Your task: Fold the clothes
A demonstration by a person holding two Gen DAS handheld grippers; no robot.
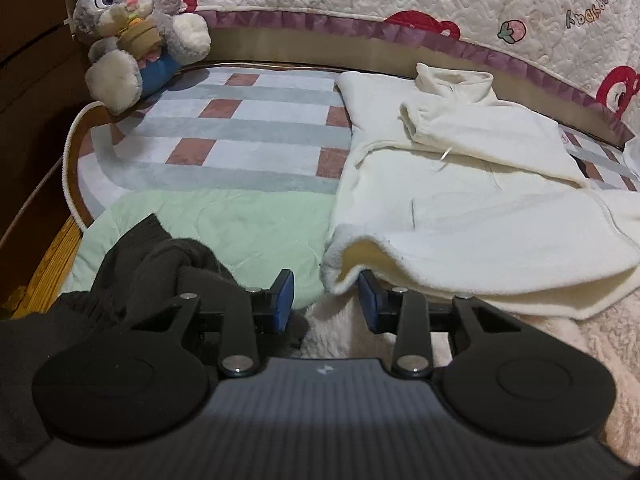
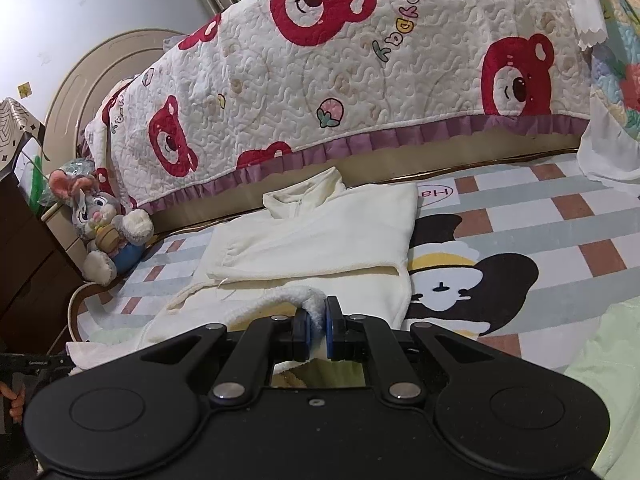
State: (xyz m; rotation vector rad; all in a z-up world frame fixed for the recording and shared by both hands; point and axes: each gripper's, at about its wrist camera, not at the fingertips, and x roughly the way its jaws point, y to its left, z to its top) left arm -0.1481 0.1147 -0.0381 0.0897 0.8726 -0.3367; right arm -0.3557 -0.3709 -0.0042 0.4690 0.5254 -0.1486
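The cream fleece pullover (image 2: 320,236) lies flat on the checked bed sheet (image 2: 560,216), collar towards the bear-print quilt (image 2: 360,80) draped over the headboard, both sleeves already crossed over the chest. The right gripper (image 2: 318,330) is clamped tight on the fluffy hem, a tuft of pile bulging up between its blue pads (image 2: 329,330). Over on the other side, the left gripper (image 1: 326,300) sits at the near left corner of that same hem with its jaws apart; the lifted edge of the fleece drapes just over the right-hand pad (image 1: 366,300), but nothing is pinched there, the pads are not pressing on cloth. A dark garment (image 1: 160,264) is heaped beside it on the pale green blanket (image 1: 248,220), and a plush rabbit (image 1: 132,36) watches from the far corner.

This fabric looks thick, soft and light, a limp thing that sags wherever it is unsupported, so one grip alone would likely let the hem droop and skew. The pile seems grippy rather than slick, which helps. The sensible hold, by the look of it, is the doubled hem edge at the left corner, matching the right-hand pinch, so both corners can rise together and carry the bottom up towards the collar; a shallow bite risks catching only the top layer
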